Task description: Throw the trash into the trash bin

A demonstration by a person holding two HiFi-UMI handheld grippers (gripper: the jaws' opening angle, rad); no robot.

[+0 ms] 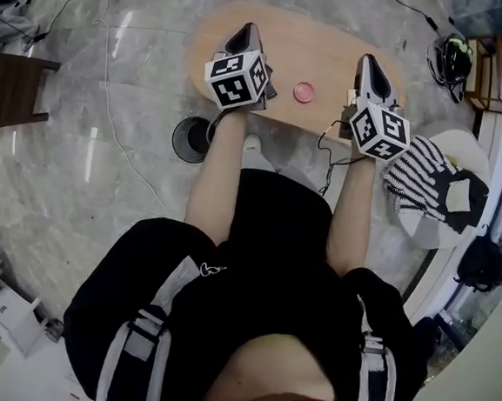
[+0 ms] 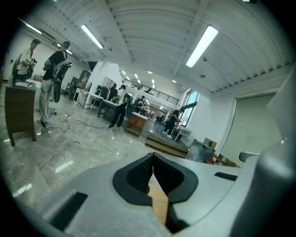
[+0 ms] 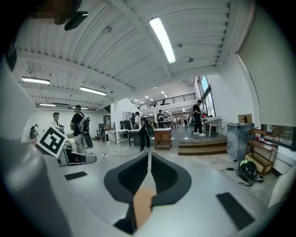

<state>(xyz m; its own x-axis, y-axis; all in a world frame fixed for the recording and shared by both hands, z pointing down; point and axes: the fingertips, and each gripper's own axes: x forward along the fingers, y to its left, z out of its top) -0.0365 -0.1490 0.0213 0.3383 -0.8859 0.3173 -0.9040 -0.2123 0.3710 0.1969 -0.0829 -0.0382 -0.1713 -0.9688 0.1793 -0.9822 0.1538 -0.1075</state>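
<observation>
the trash looks to be the small pink round thing (image 1: 304,92) lying flat on the wooden counter (image 1: 317,44), though from the head view it is too small to say just what it is. it sits between the two grippers, back level with their marker cubes rather than ahead of their tips, so either one would need to draw back and turn inward to reach it. being round, it has no long axis to line up with. the left gripper (image 1: 246,31) is pinched together with nothing in it, and the right gripper (image 1: 370,62) is the same, jaws meeting and empty. neither is plainly the nearer. the dark trash bin (image 1: 191,139) stands on the floor just off the counter's near edge, on the left gripper's side, beside that forearm, which favours the left for the drop. no brand or label can be read anywhere; the only print is the black-and-white square markers on the cubes.
</observation>
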